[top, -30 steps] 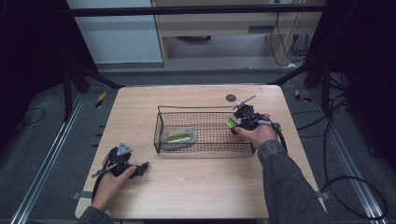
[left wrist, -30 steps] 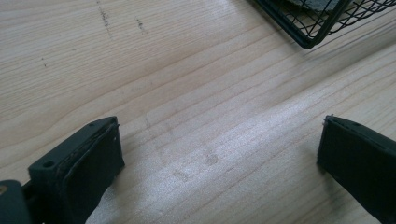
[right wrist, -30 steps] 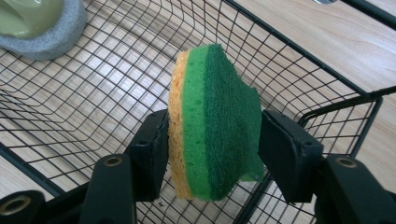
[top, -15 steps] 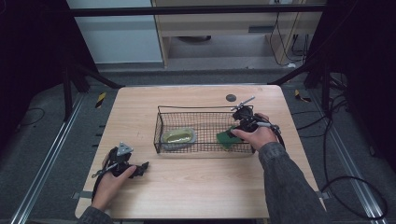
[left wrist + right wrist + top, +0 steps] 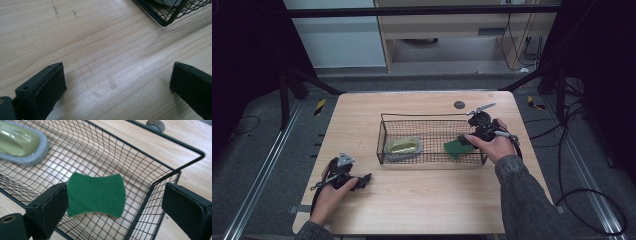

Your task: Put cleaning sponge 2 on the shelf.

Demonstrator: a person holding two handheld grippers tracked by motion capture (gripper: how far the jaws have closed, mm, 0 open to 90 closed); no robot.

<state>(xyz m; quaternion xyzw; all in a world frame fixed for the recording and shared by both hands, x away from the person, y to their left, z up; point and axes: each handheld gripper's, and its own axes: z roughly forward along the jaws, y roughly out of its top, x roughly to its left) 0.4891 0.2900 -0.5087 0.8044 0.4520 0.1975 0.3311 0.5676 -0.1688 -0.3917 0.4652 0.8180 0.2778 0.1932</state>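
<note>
Right gripper view shows the flat green scouring sponge (image 5: 96,193) lying in the black wire basket (image 5: 160,178) at its right end, released by the wide-open right tool (image 5: 117,205); light, soft, best pinched across its edges.

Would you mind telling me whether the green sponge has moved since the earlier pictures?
Yes. The green sponge has dropped from the right tool, whose jaws have just been opening, and now lies on the floor of the wire basket, by its right end.
</note>
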